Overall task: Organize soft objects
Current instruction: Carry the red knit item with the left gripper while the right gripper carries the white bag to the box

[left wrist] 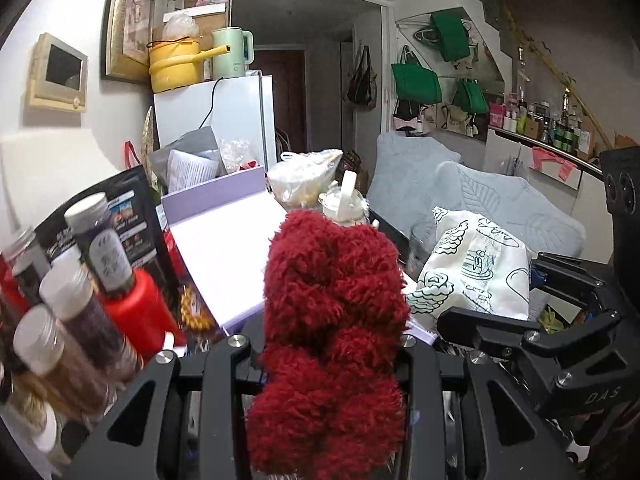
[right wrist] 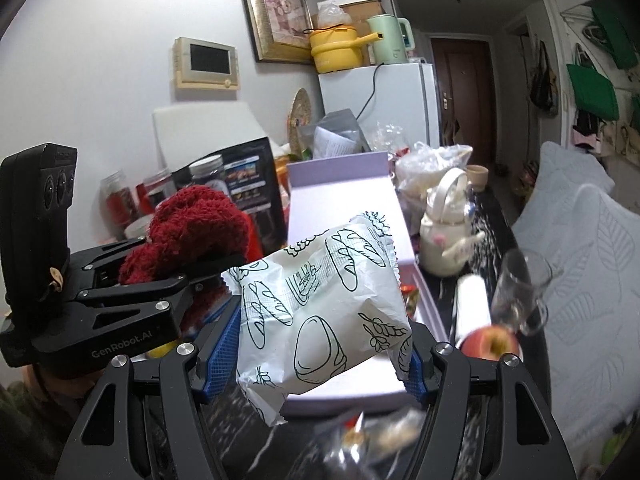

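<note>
Both claws loaded, raised over the bench [right wrist: 486,216]
Left claw [left wrist: 332,336] clamps red yarn [left wrist: 332,312]; right claw [right wrist: 320,344] clamps printed packet [right wrist: 320,304]; both angled slightly downward, side by side

kettle [right wrist: 390,39] on fridge [right wrist: 394,98] (behind box [right wrist: 340,184])

one red fuzzy bundle [left wrist: 332,320], one printed white bag [right wrist: 320,304], one apple [right wrist: 490,342], one lilac box [right wrist: 340,216].

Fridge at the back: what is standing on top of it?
On the white fridge stand a yellow pot with a long handle and a pale green kettle. Behind them are boxes and a plastic bag, partly covered; what the boxes hold cannot be seen.
</note>
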{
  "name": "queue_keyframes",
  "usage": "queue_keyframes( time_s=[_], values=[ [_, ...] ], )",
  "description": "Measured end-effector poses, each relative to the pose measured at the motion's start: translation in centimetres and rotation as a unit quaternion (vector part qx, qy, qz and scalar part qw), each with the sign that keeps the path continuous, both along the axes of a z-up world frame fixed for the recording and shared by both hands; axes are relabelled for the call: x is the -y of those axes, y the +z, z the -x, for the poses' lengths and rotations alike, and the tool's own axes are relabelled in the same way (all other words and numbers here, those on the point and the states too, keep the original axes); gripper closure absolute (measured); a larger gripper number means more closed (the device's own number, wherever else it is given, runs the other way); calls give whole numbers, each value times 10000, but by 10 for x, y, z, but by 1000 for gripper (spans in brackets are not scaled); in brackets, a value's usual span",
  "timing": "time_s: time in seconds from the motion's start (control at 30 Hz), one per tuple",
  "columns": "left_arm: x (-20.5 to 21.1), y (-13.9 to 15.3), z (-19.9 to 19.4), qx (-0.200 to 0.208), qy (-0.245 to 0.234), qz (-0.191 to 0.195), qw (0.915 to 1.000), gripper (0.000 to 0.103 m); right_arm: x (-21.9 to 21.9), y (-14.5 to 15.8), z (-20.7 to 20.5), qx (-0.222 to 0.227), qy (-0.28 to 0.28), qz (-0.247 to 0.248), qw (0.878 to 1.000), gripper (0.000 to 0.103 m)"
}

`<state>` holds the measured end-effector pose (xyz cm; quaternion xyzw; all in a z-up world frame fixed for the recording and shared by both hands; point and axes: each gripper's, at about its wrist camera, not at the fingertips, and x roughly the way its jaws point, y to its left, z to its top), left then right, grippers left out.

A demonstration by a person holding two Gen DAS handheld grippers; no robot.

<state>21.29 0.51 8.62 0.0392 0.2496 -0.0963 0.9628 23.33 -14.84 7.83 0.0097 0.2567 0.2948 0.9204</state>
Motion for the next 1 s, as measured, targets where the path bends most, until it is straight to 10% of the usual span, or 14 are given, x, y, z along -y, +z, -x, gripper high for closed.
queue_keyframes(
  time_s=[0.53, 1.0],
  values=[
    [-11, -15, -126, -312, 252, -108, 9991, 69, -11, -6, -134, -406, -188, 135, 9989, 35],
    [0, -74, -190, -1281, 195, -416, 9907, 69, -21, -57, -173, -1099, -168, 501, 9925, 35]
  ],
)
